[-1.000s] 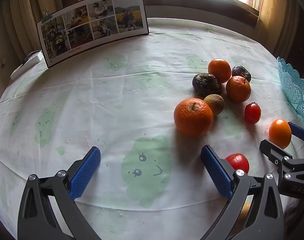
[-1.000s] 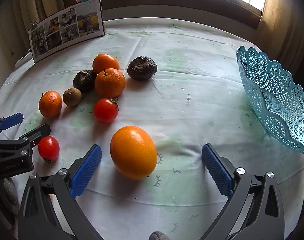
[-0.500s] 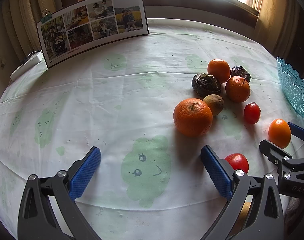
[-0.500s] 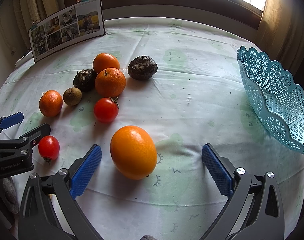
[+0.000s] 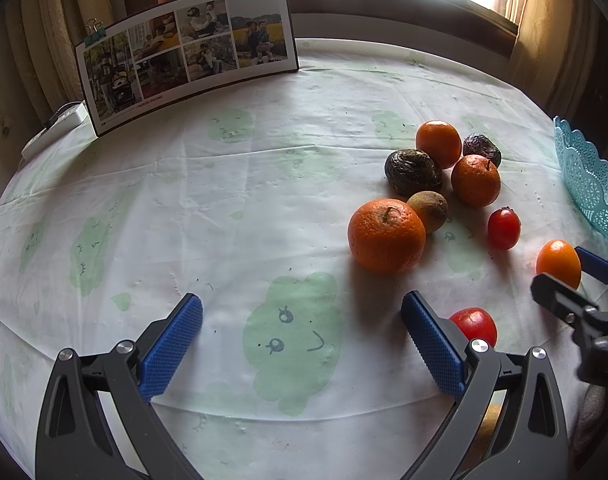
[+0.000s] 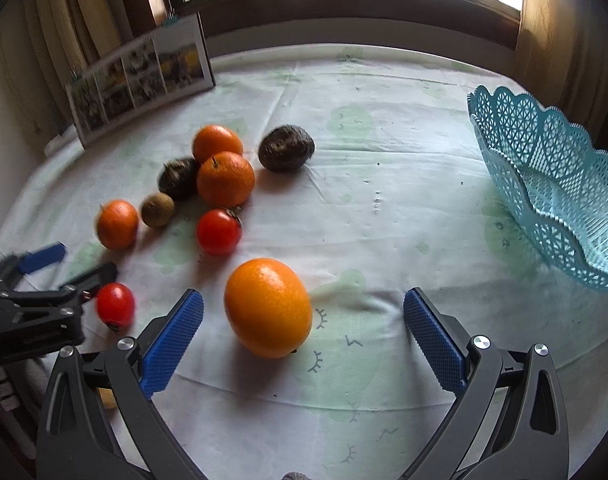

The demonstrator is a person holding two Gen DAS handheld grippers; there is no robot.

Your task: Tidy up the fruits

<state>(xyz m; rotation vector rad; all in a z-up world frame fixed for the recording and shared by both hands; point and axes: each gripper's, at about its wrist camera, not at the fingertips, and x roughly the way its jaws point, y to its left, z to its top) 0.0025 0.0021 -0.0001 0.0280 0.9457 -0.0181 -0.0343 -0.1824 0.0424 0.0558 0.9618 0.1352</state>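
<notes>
Several fruits lie on the tablecloth. A smooth orange (image 6: 268, 307) sits between the open jaws of my right gripper (image 6: 304, 340), nearer the left finger, not touched; it also shows in the left wrist view (image 5: 558, 263). A cluster further back holds a rough orange (image 5: 386, 235), two smaller oranges (image 6: 225, 178), a kiwi (image 5: 428, 210), two dark wrinkled fruits (image 6: 286, 148) and a tomato (image 6: 218, 232). Another tomato (image 5: 474, 325) lies just right of my left gripper (image 5: 302, 344), which is open and empty. A turquoise lattice basket (image 6: 551, 184) stands at the right.
A photo calendar (image 5: 188, 52) stands at the back left against the window sill. A white power strip (image 5: 54, 128) lies at the left edge. The round table's front edge runs just under both grippers. Curtains hang behind.
The right gripper has shifted left and tilted, so the orange now sits more centred between its jaws. The left gripper has barely moved.
</notes>
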